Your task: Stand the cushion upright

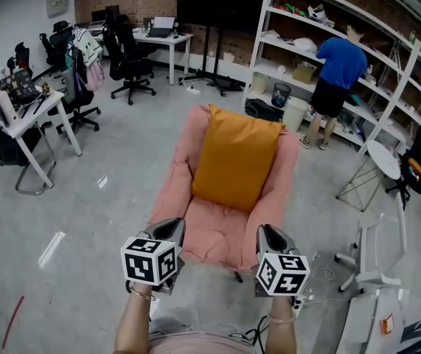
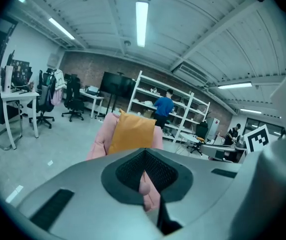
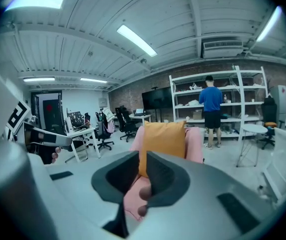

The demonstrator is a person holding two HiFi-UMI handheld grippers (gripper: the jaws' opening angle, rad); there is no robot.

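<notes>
Head view first. Plenty of bare grey floor to the left of the pink armchair and in front of it, open right up to a white desk at the left edge. Tighter on the right: white shelving along that side, a person in a blue top standing at it, and a small round table near the armchair's right arm. Black office chairs and a dark screen well behind, over by the brick wall.

Orange cushion on the seat, standing upright on its lower edge and leaning back against the pink backrest. Top edge about level with the backrest's top. Plump, a bit creased, roughly centred between the two arms.

Left gripper and right gripper both low at the seat's front edge, well apart from the cushion. In the left gripper view, jaws pressed fully together, only a sliver of pink showing past them, nothing clearly held. In the right gripper view, jaws a narrow slot apart, gripping nothing, with cushion and pink seat visible through the gap.
</notes>
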